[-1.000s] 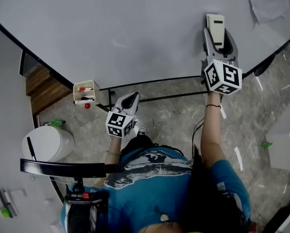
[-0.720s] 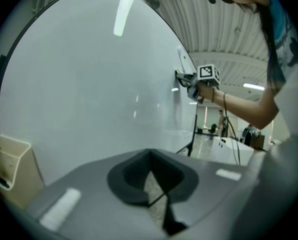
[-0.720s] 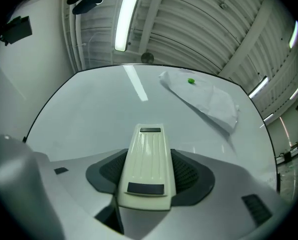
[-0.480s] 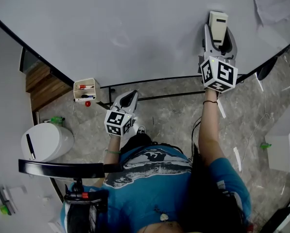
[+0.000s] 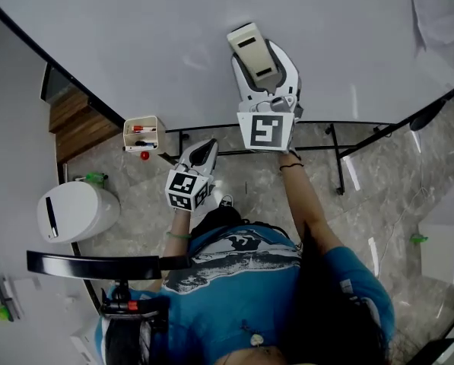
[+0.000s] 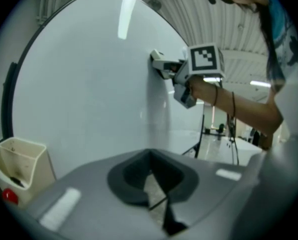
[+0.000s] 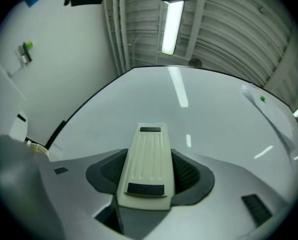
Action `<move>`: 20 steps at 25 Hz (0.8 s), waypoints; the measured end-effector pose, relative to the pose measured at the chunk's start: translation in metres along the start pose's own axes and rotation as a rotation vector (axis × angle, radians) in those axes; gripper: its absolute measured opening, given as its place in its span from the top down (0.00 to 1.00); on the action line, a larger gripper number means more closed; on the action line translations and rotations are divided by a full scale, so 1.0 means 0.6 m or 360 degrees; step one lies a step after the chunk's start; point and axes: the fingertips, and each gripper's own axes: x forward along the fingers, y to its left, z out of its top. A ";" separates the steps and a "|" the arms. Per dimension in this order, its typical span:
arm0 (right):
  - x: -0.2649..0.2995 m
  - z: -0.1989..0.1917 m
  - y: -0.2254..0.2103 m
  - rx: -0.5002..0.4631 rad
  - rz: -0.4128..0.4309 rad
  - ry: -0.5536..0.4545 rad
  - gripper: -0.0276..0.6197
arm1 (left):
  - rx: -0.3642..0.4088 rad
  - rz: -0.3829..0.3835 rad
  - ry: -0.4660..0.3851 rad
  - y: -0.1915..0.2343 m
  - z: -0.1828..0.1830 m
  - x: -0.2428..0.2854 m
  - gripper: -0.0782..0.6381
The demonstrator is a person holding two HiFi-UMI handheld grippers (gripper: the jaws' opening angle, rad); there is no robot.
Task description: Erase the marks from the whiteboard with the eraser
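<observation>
A cream eraser (image 5: 251, 54) (image 7: 148, 164) (image 6: 158, 64) is pressed against the whiteboard (image 5: 158, 36) (image 7: 198, 119) (image 6: 84, 94), and my right gripper (image 5: 258, 71) (image 7: 148, 179) is shut on it. Faint smudges show on the board left of the eraser. My left gripper (image 5: 202, 157) (image 6: 153, 181) hangs low below the board's bottom edge, jaws closed together with nothing between them.
A small cream marker tray (image 5: 141, 134) (image 6: 20, 159) with pens hangs at the board's lower left edge. The board's black stand legs (image 5: 337, 158) cross the stone floor. A white bin (image 5: 74, 211) and wooden steps (image 5: 78, 128) stand at the left.
My right gripper has swept the eraser leftward across the board, from the right side to near the middle. The left gripper has stayed put.
</observation>
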 end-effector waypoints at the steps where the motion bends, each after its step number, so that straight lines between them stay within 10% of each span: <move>1: 0.007 0.001 0.032 -0.0016 0.0047 0.0005 0.55 | -0.0003 0.0008 0.0001 0.003 -0.001 -0.002 0.89; 11: 0.030 -0.004 0.168 -0.0053 0.0311 0.0022 0.55 | -0.0036 0.0077 0.0007 0.024 -0.018 -0.021 0.89; 20: -0.021 -0.015 -0.082 0.0362 -0.0084 -0.0054 0.55 | -0.0044 0.0053 0.0004 0.015 -0.018 -0.015 0.89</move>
